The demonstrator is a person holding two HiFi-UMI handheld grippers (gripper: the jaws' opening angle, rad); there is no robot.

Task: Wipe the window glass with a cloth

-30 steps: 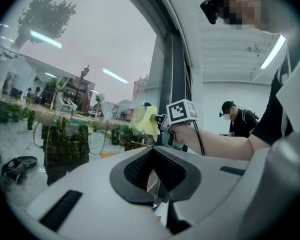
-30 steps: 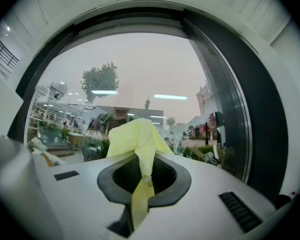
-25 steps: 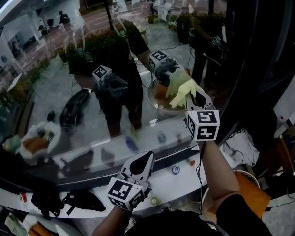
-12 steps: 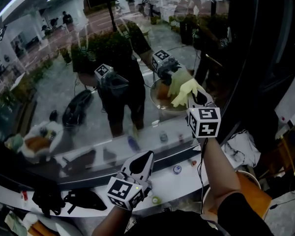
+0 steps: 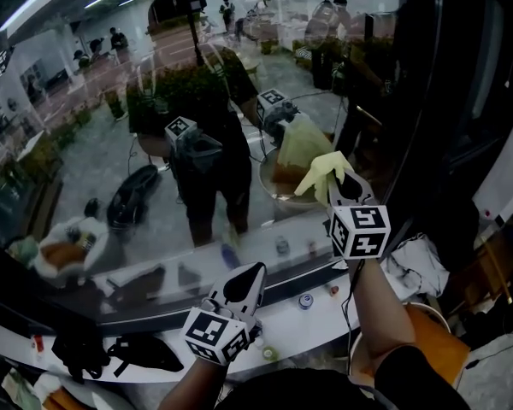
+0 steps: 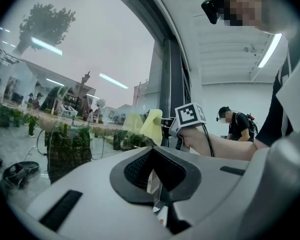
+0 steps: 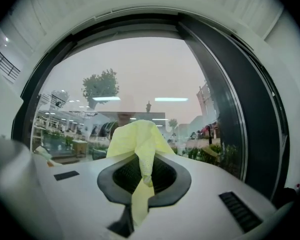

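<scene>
Right claw clenches a pale yellow cloth up at the large window glass, apparently to wipe it; left claw hangs low, closed and empty.

Two hand-held grippers, one yellow cloth, one window pane

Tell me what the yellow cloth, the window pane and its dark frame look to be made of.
Yellow cloth: soft matte fabric, perhaps microfibre; it drapes in limp folds with a fine dotted weave. Window pane: glossy clear glass, showing sharp reflections. Dark frame: smooth, semi-matte, likely painted metal, unsure.
</scene>
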